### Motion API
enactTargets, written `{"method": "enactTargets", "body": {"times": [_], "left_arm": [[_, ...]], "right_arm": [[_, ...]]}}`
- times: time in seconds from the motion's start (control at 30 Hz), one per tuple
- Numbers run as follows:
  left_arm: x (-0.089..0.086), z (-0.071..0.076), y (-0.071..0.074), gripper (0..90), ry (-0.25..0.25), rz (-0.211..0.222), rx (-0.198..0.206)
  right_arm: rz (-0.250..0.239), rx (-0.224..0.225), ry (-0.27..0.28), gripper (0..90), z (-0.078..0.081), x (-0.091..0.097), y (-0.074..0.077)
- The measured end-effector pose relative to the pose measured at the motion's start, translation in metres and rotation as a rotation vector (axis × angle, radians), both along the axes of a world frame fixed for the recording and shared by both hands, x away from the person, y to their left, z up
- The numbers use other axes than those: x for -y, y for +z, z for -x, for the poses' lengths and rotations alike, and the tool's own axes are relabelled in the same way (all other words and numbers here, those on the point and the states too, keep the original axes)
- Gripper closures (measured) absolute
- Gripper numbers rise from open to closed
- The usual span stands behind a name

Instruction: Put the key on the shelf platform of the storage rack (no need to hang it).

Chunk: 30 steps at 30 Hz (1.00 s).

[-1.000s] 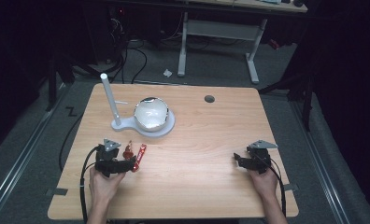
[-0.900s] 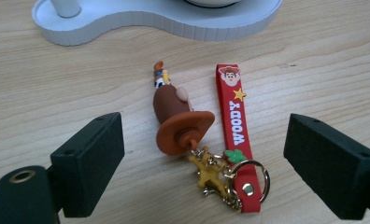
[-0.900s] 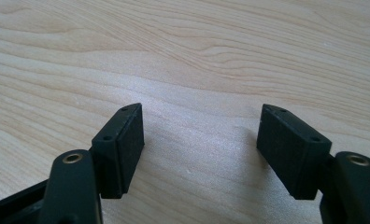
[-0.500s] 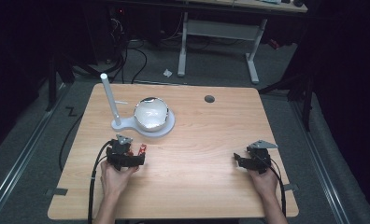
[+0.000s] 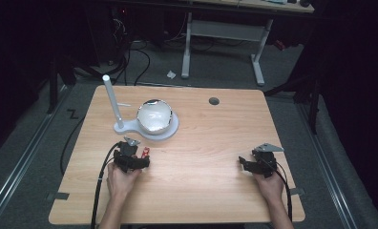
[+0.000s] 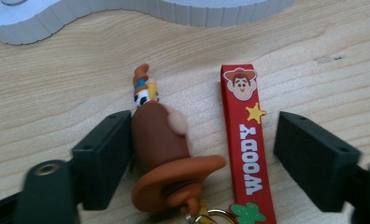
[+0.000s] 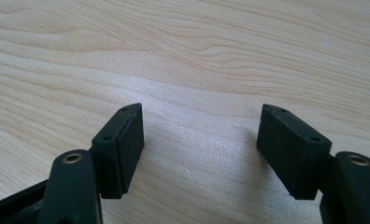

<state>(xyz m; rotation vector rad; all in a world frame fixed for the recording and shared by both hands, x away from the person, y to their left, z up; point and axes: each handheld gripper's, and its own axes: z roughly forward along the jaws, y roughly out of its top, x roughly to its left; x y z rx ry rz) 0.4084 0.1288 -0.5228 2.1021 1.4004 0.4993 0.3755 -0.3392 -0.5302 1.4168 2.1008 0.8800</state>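
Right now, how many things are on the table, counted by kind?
Grippers: 2, left gripper and right gripper
Keychain pieces: 2, cowboy figure and red strap, both between the left gripper's jaws
White stand with post: 1
Shiny bowl on that stand: 1
Total: 6

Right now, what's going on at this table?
A person holds a gripper in each hand. The left gripper is down over a cowboy keychain: a brown-hatted figure and a red strap lie between its jaws, which have just been closing; one pad touches the figure, the other stands clear of the strap. The right gripper is open over bare table. A white stand with a shiny bowl sits behind.
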Motion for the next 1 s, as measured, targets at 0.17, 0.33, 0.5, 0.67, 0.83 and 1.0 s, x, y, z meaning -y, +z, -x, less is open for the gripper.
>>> {"method": "enactTargets", "body": {"times": [0.17,0.33,0.5,0.67,0.83,1.0], "left_arm": [[-0.002,0.000,0.002,43.1,0.005,0.016,0.010],[-0.003,0.000,0.002,48.5,-0.009,0.016,0.010],[-0.005,0.000,0.002,49.3,-0.018,0.018,0.015],[-0.011,0.002,0.006,49.7,-0.007,0.054,0.026],[-0.015,0.006,0.013,50.0,-0.016,0.067,0.037],[-0.017,0.009,0.021,50.2,-0.027,0.086,0.052]], "right_arm": [[0.000,0.000,0.000,32.1,0.000,0.000,0.000],[0.000,0.000,0.000,32.1,0.000,0.000,0.000],[0.000,0.000,0.001,32.1,0.000,0.000,0.000],[0.000,0.000,0.001,32.1,0.000,0.000,0.000],[0.000,0.000,0.000,32.1,0.000,0.000,0.000],[0.000,0.000,0.000,32.0,0.000,0.000,0.000]]}}
